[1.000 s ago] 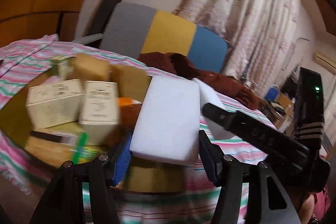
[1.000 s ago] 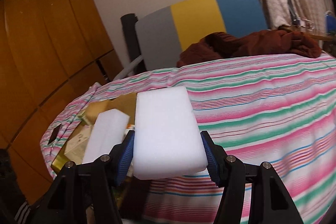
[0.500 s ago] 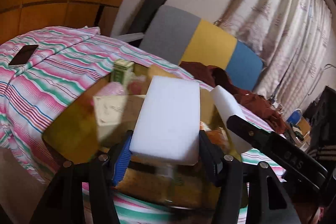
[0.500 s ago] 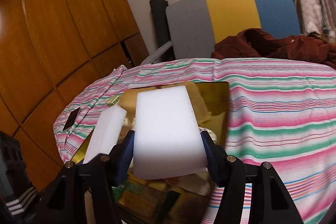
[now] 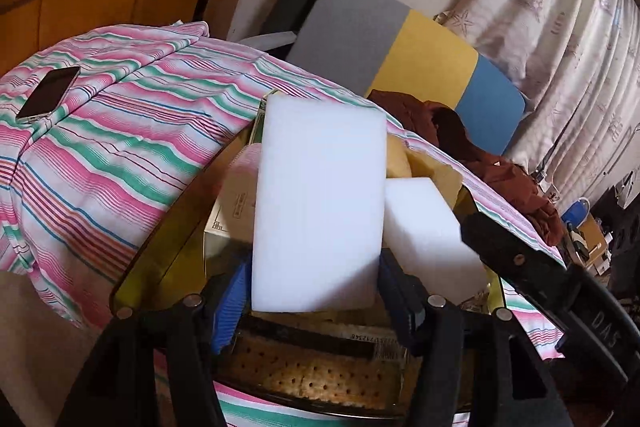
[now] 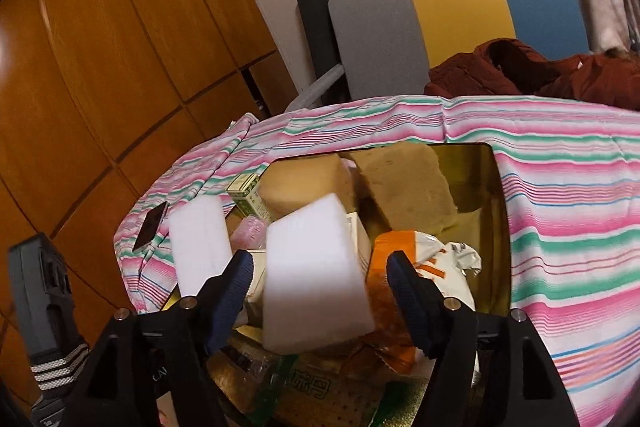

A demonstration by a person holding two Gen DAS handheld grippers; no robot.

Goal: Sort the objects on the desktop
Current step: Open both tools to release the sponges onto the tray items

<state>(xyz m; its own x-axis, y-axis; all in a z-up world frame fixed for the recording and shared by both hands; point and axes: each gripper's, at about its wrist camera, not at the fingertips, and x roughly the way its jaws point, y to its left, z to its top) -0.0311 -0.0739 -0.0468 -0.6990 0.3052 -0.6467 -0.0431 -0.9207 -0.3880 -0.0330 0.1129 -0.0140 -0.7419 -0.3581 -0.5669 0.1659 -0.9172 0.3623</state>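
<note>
Two sponges: our left gripper (image 5: 314, 283) clamps one (image 5: 320, 203), long axis pointing away, hiding boxes behind; right gripper (image 6: 320, 291) wide, its sponge (image 6: 316, 279) loose, tilted.

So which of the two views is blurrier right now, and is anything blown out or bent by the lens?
Right wrist view: the white foam block is motion-smeared at its edges and nearly washed out. Left wrist view: sharper, though its foam block is also overexposed, showing no texture. Both views: fisheye curves the striped cloth and the wooden panels; corners go dark.
</note>
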